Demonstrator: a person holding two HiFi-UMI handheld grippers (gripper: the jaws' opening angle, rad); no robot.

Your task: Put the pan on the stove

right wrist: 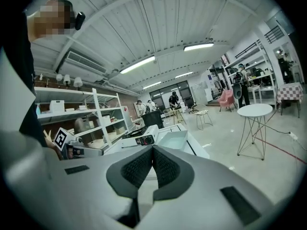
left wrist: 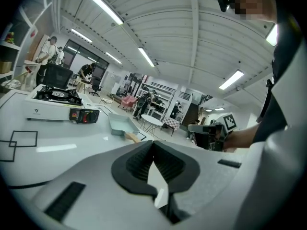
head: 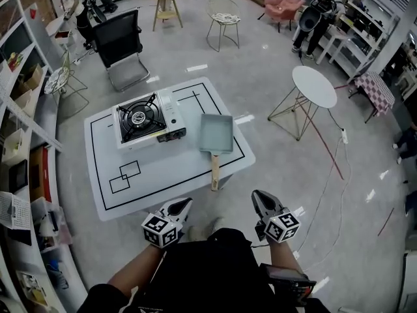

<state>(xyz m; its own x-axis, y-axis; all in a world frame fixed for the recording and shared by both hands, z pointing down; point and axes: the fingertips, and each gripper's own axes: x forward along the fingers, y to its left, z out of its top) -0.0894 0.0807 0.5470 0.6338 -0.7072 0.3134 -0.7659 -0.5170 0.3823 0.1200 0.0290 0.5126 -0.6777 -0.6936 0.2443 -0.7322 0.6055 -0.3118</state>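
Note:
A pale blue-green rectangular pan point(head: 216, 134) with a wooden handle point(head: 214, 171) lies on the white table point(head: 163, 181), just right of the portable gas stove point(head: 146, 119). The handle points toward me. Both grippers hover off the table's near edge, below the pan. My left gripper point(head: 181, 206) is shut and empty; in its own view the pads meet at the left gripper point(left wrist: 153, 143), with the pan point(left wrist: 119, 124) and stove point(left wrist: 57, 104) beyond. My right gripper point(head: 260, 197) is also shut and empty, and in its view the right gripper point(right wrist: 152, 148) faces the pan point(right wrist: 173, 139) and stove point(right wrist: 139, 137).
A black chair point(head: 120, 44) stands behind the table. A round white side table point(head: 314, 87) is at the right, with a cable running across the floor. Shelving point(head: 26, 175) runs along the left wall. People stand far off at the back.

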